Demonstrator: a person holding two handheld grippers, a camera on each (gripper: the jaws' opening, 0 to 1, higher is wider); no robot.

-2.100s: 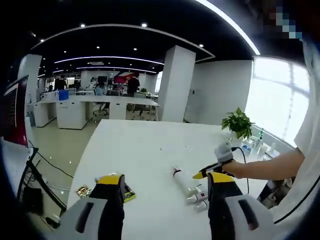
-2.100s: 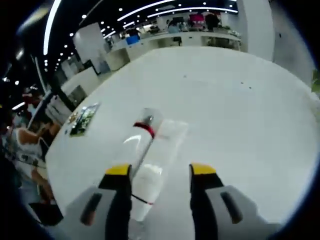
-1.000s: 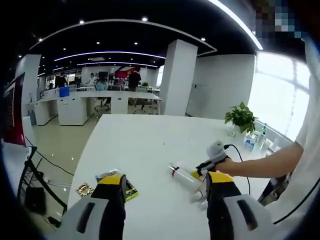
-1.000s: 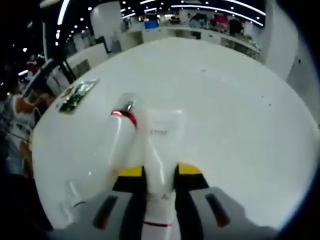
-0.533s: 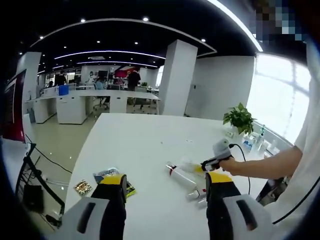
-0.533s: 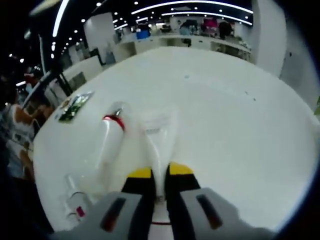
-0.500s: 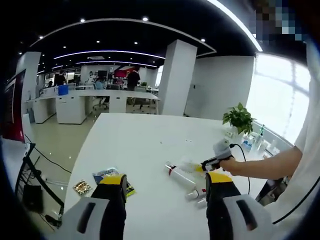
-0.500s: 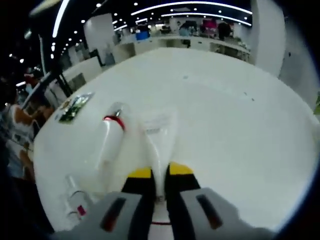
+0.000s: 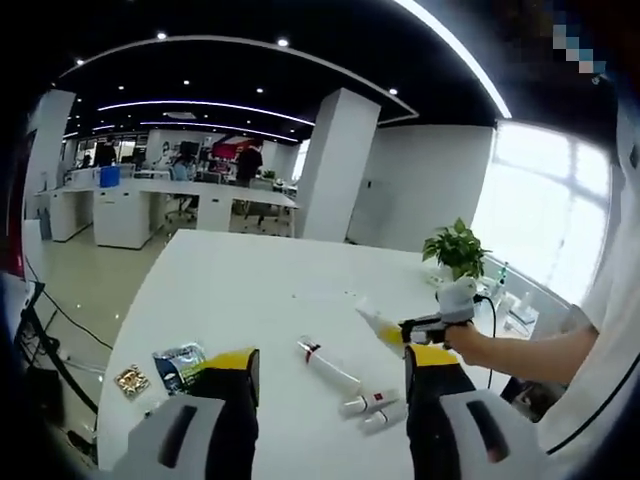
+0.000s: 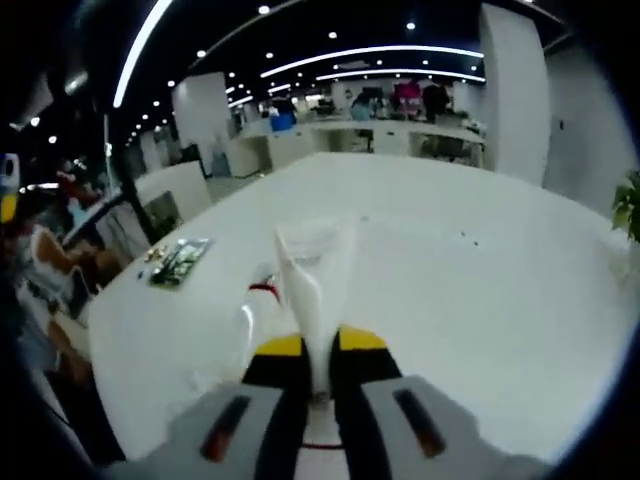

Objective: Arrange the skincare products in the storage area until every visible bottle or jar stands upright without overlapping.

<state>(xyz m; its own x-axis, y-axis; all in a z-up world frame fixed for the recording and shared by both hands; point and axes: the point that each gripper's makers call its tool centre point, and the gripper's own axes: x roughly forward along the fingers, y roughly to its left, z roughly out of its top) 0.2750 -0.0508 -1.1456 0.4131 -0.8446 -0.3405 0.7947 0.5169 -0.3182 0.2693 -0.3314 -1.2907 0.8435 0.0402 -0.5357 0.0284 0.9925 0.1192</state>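
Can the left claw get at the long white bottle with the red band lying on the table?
Probably yes. The left claw is open, and the long white bottle with the red band lies just ahead with bare white table around it.

Left gripper (image 9: 332, 362): our jaws stand wide apart, gripping nothing, raised above the worktop | Right gripper (image 10: 319, 344): our jaws are pressed together on a white tube (image 10: 312, 285), lifted off the worktop | Right gripper as seen in the left gripper view (image 9: 420, 328): held out on our bare forearm (image 9: 520, 355), reaching in from the right.
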